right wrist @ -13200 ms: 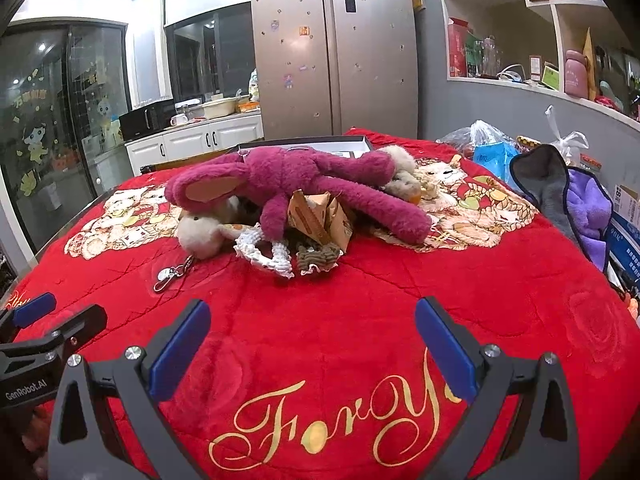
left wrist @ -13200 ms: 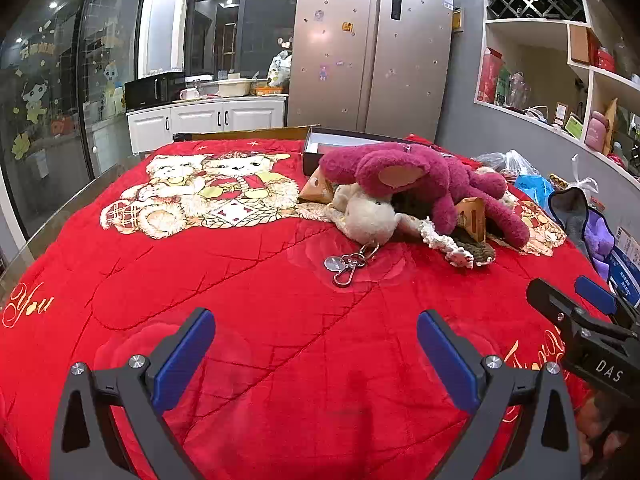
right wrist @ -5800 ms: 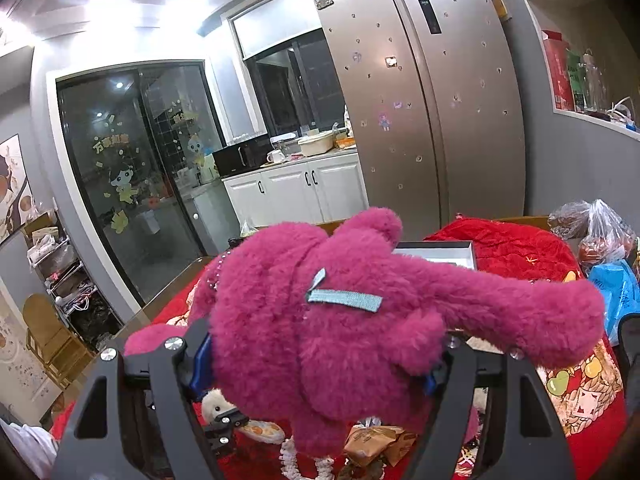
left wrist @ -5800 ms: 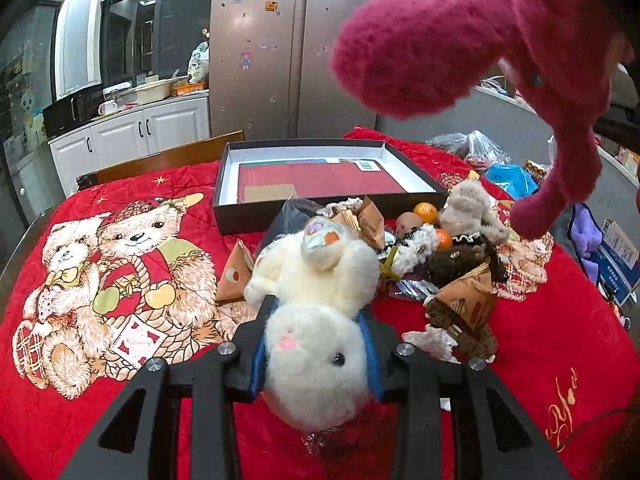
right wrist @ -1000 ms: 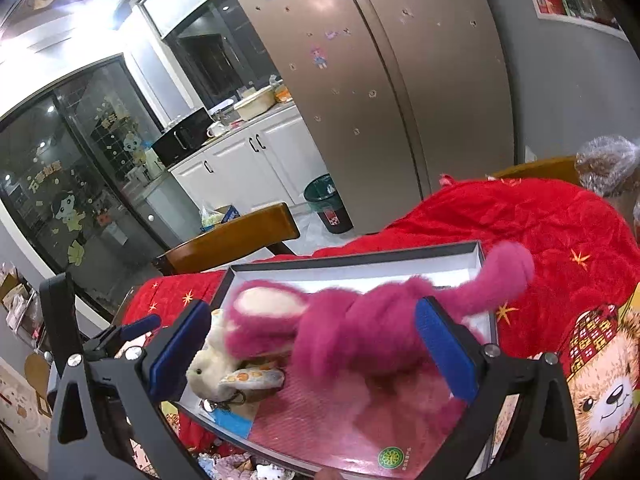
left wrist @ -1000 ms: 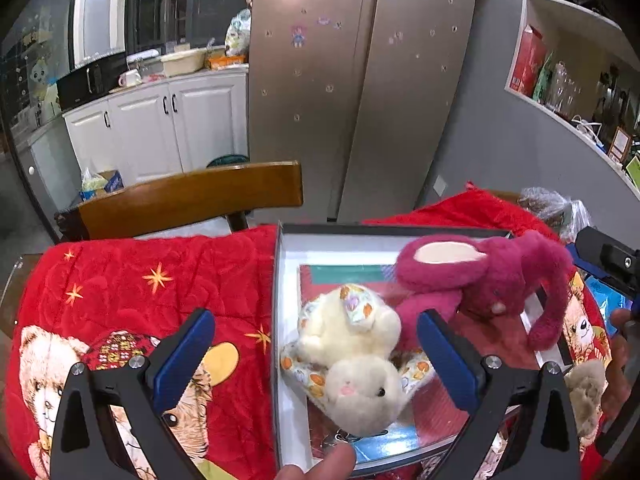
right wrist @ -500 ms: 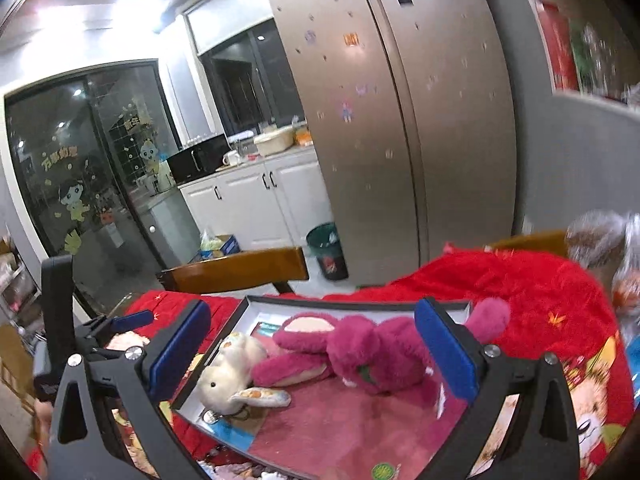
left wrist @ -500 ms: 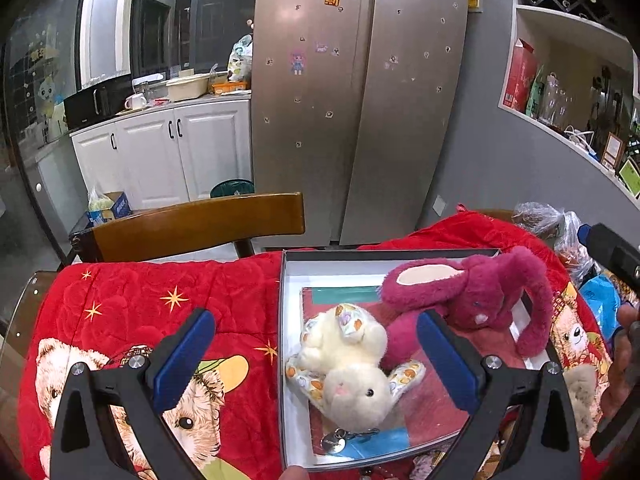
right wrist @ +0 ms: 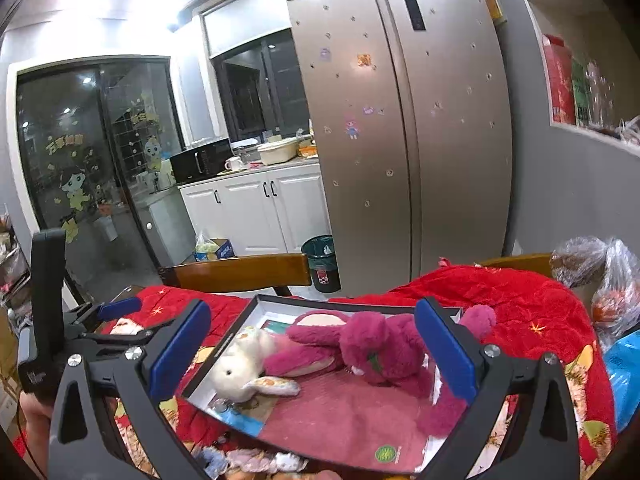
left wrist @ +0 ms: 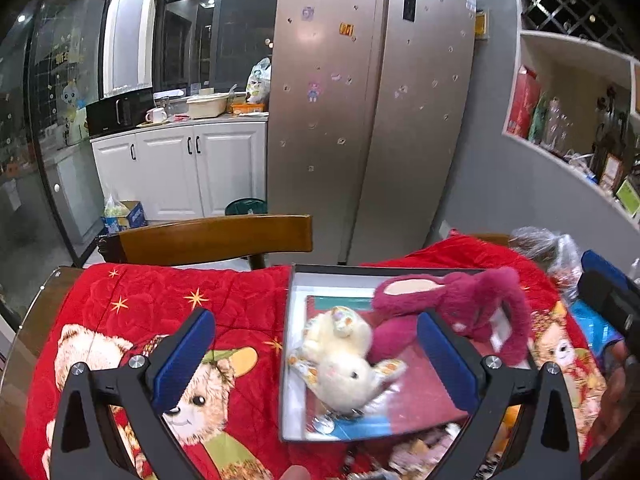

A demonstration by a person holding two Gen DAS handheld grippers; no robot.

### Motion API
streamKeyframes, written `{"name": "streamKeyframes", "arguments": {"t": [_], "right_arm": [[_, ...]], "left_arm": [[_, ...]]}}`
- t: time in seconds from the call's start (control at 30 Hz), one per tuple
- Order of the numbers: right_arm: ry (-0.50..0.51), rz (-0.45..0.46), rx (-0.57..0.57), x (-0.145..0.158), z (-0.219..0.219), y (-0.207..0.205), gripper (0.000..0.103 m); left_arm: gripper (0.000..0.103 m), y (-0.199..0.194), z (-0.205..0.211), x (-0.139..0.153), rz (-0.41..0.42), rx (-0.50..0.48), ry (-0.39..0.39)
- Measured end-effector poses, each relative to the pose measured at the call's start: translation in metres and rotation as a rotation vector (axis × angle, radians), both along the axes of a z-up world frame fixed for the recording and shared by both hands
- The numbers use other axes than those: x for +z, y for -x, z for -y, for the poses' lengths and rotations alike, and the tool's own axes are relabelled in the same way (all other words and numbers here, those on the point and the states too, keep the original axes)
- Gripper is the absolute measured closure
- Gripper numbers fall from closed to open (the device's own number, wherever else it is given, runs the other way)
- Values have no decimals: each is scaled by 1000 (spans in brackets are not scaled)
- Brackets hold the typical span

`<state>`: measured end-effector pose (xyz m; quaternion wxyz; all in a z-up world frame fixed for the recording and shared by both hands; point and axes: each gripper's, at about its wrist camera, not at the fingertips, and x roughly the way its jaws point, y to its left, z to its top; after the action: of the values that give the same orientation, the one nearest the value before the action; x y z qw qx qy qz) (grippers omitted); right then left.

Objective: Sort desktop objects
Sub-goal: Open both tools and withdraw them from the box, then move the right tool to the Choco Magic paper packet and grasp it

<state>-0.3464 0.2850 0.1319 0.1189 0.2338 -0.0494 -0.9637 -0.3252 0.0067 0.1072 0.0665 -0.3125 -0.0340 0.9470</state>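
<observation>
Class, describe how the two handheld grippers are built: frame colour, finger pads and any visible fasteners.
Both the left gripper and the right gripper have a black angular frame with triangular cut-outs, two fingers faced with blue pads, and silver screws at the joints.

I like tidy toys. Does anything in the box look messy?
A little. The pink plush sprawls across the box, one limb poking over the far rim. The white bunny lies on its side beside it, touching it.

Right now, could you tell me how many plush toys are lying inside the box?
2: a cream rabbit at the box's left side and a magenta plush across its middle and right.
</observation>
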Motion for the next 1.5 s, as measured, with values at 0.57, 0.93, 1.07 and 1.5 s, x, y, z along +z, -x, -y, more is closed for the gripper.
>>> {"name": "streamKeyframes", "arguments": {"t": [0.57,0.93,1.07,1.5], "right_arm": [[-83,-32,-45,21,-17,-140,0],[-109,-26,-13,2,-10,-204,0],[-142,-21,27,-3,-1,-216,0],[-57,-2,77,-32,-5,-232,0]], "left_arm": [[0,-125,9,14,-43,-10,78],[0,-190,10,-14,13,-39,107],[0,-206,2,-20,31,-78,91],[0,-228,-21,-48,51,-104,125]]}}
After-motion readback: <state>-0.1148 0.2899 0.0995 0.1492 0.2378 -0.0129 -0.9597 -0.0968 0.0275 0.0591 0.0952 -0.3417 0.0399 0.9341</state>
